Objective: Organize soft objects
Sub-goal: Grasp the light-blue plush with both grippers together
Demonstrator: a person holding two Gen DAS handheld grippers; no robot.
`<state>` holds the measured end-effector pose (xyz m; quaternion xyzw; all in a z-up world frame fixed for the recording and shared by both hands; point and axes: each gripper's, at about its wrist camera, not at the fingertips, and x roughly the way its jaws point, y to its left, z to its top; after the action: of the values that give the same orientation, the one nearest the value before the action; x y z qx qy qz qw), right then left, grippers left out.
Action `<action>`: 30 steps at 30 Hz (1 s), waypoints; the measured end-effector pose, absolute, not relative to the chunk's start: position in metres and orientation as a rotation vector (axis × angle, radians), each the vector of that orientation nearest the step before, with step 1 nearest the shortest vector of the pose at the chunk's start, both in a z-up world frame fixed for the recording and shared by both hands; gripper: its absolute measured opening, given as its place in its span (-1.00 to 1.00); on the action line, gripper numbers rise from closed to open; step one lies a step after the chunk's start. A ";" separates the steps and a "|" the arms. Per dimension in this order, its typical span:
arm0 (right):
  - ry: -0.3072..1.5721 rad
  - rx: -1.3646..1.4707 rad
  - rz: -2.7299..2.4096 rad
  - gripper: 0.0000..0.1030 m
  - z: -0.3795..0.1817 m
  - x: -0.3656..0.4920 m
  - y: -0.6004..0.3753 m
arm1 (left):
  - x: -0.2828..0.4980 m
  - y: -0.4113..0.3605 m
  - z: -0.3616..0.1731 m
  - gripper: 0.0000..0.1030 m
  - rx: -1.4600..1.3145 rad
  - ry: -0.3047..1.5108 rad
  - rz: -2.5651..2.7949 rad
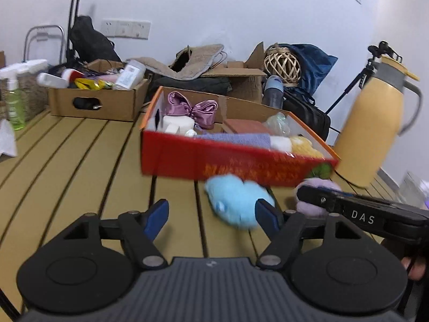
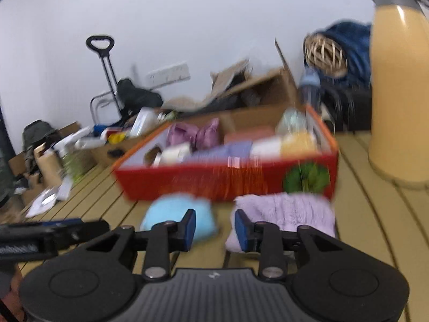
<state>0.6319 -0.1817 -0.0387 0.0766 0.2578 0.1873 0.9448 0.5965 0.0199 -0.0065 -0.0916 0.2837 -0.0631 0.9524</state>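
Note:
A red box (image 1: 236, 165) on the slatted table holds a purple bow (image 1: 191, 107), a lilac cloth, white and yellow soft items. It also shows in the right wrist view (image 2: 214, 181). In front of it lie a light blue plush (image 1: 236, 201) (image 2: 177, 210) and a lilac fluffy item (image 1: 313, 204) (image 2: 287, 212). My left gripper (image 1: 211, 214) is open, just short of the blue plush, whose right side is by the right finger. My right gripper (image 2: 214, 228) is open and empty, between the two soft items. It shows from the side in the left wrist view (image 1: 303, 191).
A tall yellow thermos jug (image 1: 372, 126) (image 2: 396, 94) stands right of the red box. A cardboard box (image 1: 96, 99) of bottles stands at the back left, a green spray bottle (image 1: 14, 104) far left. More boxes, a wicker ball (image 1: 281, 63) and bags lie behind.

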 end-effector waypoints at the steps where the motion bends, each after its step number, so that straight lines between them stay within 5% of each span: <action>1: 0.529 0.138 0.408 -0.37 -0.038 0.641 -0.176 | 0.608 0.021 -0.009 0.37 -0.199 0.592 -0.139; 8: 0.674 0.077 0.502 -0.02 -0.058 0.695 -0.155 | 0.649 0.038 -0.048 0.08 -0.377 0.690 -0.265; 10: 0.698 0.137 0.521 -0.02 -0.062 0.702 -0.160 | 0.650 0.039 -0.052 0.05 -0.389 0.673 -0.283; 13: 0.735 0.232 0.555 -0.06 -0.068 0.707 -0.170 | 0.649 0.039 -0.050 -0.31 -0.375 0.659 -0.342; 21: 0.788 0.396 0.599 -0.15 -0.077 0.694 -0.186 | 0.645 0.038 -0.053 -0.38 -0.407 0.683 -0.383; 24: 0.780 0.419 0.606 -0.28 -0.079 0.690 -0.191 | 0.642 0.036 -0.051 -0.38 -0.411 0.676 -0.388; 26: 0.770 0.426 0.620 -0.61 -0.076 0.687 -0.193 | 0.635 0.032 -0.047 -0.38 -0.399 0.650 -0.395; 30: 0.718 0.372 0.644 -0.86 -0.066 0.671 -0.193 | 0.618 0.014 -0.040 -0.38 -0.338 0.603 -0.412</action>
<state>0.6706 -0.1932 -0.0658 0.1780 0.3430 0.3076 0.8695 0.6184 0.0145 -0.0404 -0.1644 0.2934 -0.2005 0.9202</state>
